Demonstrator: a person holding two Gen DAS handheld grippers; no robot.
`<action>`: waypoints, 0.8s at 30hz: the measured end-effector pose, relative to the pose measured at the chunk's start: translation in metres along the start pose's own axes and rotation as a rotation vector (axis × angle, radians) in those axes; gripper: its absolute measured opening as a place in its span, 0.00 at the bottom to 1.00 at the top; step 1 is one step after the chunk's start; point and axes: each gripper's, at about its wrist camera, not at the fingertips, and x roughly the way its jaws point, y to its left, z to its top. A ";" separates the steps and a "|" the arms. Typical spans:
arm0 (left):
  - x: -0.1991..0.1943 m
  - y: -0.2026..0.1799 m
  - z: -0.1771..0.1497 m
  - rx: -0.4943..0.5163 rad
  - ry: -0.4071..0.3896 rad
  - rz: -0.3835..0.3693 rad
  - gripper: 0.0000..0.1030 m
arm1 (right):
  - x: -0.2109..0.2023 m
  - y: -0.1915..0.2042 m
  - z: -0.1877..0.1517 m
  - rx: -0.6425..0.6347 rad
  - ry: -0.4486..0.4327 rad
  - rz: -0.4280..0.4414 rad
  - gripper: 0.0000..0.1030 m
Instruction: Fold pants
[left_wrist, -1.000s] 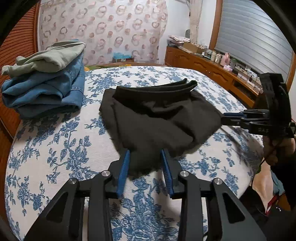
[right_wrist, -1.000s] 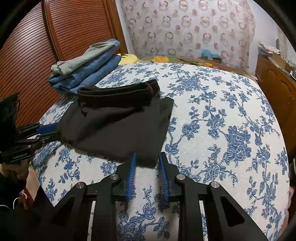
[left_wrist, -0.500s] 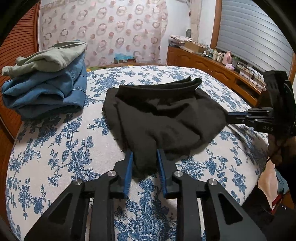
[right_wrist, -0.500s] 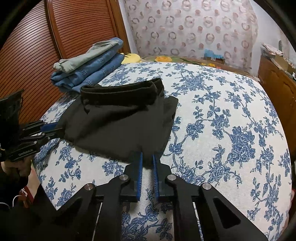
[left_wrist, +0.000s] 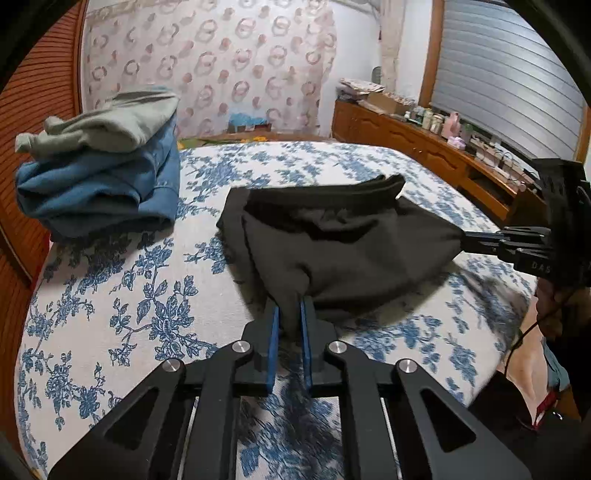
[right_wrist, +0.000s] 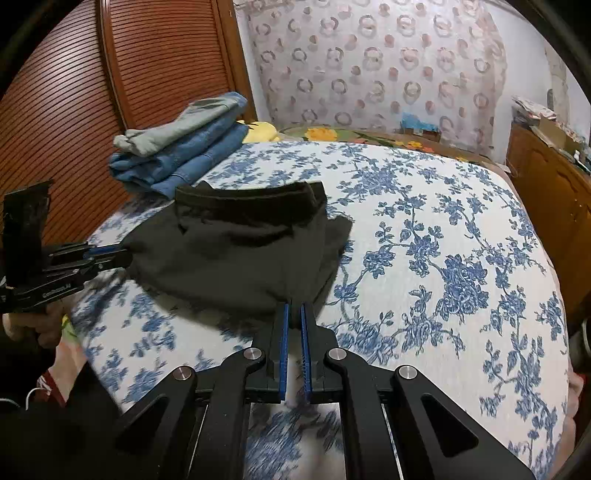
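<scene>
Both grippers have closed since a second ago, their blue pads now pinching the near edge of the black pants (left_wrist: 340, 240) on the floral bedspread (left_wrist: 122, 295). Left gripper (left_wrist: 290, 314) grips one near corner, right gripper (right_wrist: 293, 310) the other, cloth slightly lifted. Judging by this, a fold is starting; next, carry both corners evenly toward the waistband (right_wrist: 247, 201)

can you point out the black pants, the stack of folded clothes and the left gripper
black pants (left_wrist: 343, 243): left wrist view, middle of the dark fabric
stack of folded clothes (right_wrist: 184, 147): right wrist view, blue denim layer
left gripper (left_wrist: 290, 314): left wrist view, between its fingertips, shut on the pants' near edge
</scene>
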 end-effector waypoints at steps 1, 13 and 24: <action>-0.003 -0.001 -0.001 0.003 -0.003 -0.005 0.11 | -0.003 0.002 -0.001 -0.004 -0.002 0.000 0.06; -0.037 -0.016 -0.013 0.045 -0.008 -0.040 0.10 | -0.042 0.015 -0.020 -0.016 -0.007 -0.002 0.06; -0.045 -0.020 -0.010 0.055 -0.012 -0.033 0.10 | -0.054 0.025 -0.028 -0.032 0.001 -0.023 0.06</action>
